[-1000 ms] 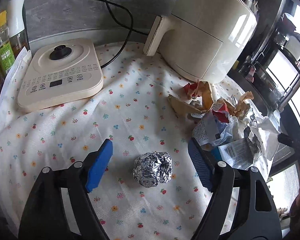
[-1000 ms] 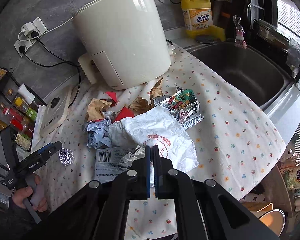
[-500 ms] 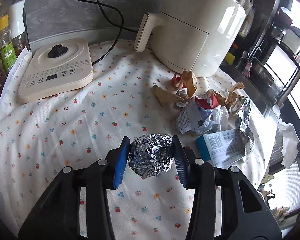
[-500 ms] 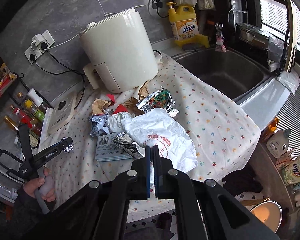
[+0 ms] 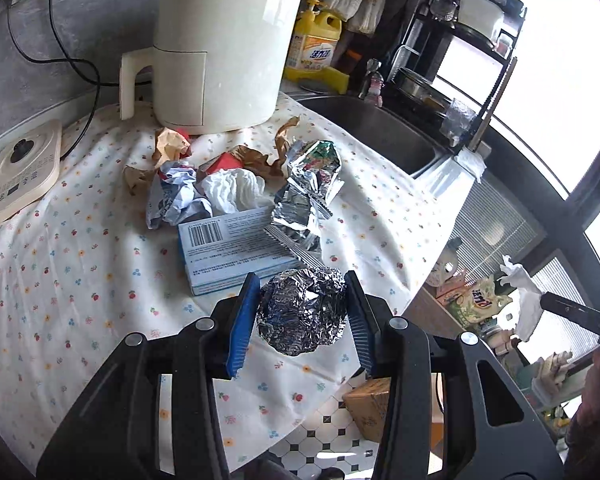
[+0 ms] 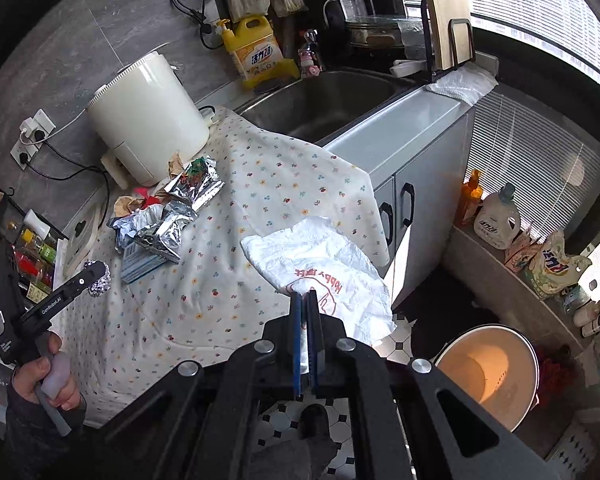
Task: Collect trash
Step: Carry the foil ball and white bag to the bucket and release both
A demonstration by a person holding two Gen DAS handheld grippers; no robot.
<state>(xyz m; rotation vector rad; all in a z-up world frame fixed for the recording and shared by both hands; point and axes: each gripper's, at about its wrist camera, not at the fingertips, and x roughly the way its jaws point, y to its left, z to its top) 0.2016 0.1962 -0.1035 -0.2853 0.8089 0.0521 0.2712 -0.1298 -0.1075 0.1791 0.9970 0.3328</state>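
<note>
L gripper [image 5: 300, 316] is clamping a foil ball [image 5: 302, 314] half-open; R gripper [image 6: 305, 320], jaws shut, is pinching a white plastic bag [image 6: 324, 268], w/ trash pile [image 5: 236, 184] at 12 o'clock.

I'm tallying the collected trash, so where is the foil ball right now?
The foil ball is clamped in the left gripper, lifted over the near edge of the flowered tablecloth, just in front of the blue-and-white box.

Foil ball [image 5: 302, 314] now gripped, lifted
</note>
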